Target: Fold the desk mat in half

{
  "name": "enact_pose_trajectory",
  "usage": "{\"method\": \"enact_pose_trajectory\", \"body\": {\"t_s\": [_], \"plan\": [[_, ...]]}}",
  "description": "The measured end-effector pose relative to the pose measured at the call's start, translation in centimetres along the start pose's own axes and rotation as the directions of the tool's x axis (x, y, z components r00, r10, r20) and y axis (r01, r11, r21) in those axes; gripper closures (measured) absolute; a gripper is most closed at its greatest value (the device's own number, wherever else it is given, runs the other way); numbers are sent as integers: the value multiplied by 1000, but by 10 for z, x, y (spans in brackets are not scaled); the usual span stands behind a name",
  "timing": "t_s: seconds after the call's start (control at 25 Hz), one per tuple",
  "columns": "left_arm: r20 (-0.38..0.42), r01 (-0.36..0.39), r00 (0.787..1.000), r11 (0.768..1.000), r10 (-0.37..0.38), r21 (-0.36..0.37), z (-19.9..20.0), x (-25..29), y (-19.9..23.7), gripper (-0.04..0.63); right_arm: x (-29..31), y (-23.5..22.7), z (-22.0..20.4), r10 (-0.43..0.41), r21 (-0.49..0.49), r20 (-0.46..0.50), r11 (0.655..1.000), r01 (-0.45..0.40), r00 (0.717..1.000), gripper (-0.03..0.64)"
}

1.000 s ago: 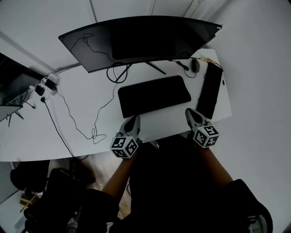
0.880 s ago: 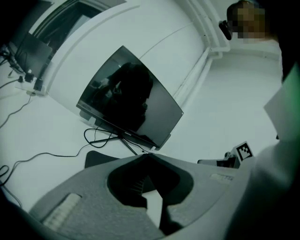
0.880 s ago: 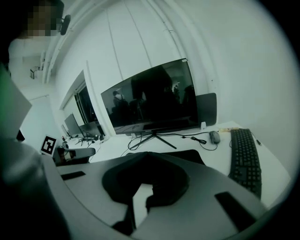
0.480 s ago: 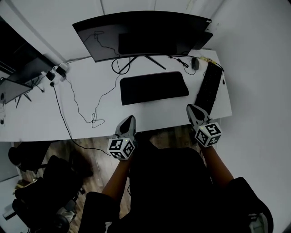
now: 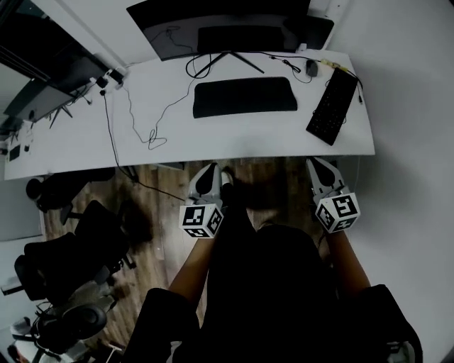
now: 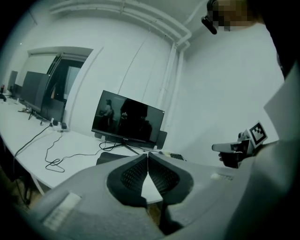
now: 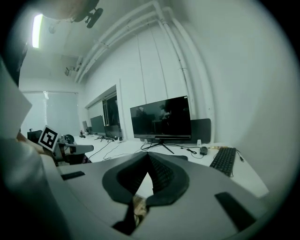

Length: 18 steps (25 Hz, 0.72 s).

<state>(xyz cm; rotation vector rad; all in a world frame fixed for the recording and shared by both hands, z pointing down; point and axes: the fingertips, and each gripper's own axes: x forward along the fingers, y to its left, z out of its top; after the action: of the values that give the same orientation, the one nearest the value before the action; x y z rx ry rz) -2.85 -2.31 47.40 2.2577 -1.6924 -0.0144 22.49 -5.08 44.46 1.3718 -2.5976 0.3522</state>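
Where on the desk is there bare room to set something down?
Bare: the front strip between the desk mat and the near edge of the desk, and the left end beyond the cable loop. Crowded: cables under the monitor, and the right end with keyboard and mouse.

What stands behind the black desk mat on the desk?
Behind the desk mat, a monitor on its stand, cables beside it. The monitor covers the desk edge behind.
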Motion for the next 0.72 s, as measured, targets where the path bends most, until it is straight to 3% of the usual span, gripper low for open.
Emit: {"method": "enact_pose_trajectory", "body": {"t_s": [0.28, 0.52, 0.72], "plan": [[7, -14, 1000, 999, 13, 32, -33, -89, -44, 572, -75, 33, -20, 55, 23, 96, 998, -57, 994, 617], [93, -12, 996, 995, 3, 100, -18, -126, -60, 572, -108, 38, -24, 31, 3, 108, 1000, -31, 994, 617], [105, -25, 994, 994, 14, 105, -2, -142, -43, 572, -115, 48, -28, 4, -19, 94, 1000, -2, 996, 617]]}}
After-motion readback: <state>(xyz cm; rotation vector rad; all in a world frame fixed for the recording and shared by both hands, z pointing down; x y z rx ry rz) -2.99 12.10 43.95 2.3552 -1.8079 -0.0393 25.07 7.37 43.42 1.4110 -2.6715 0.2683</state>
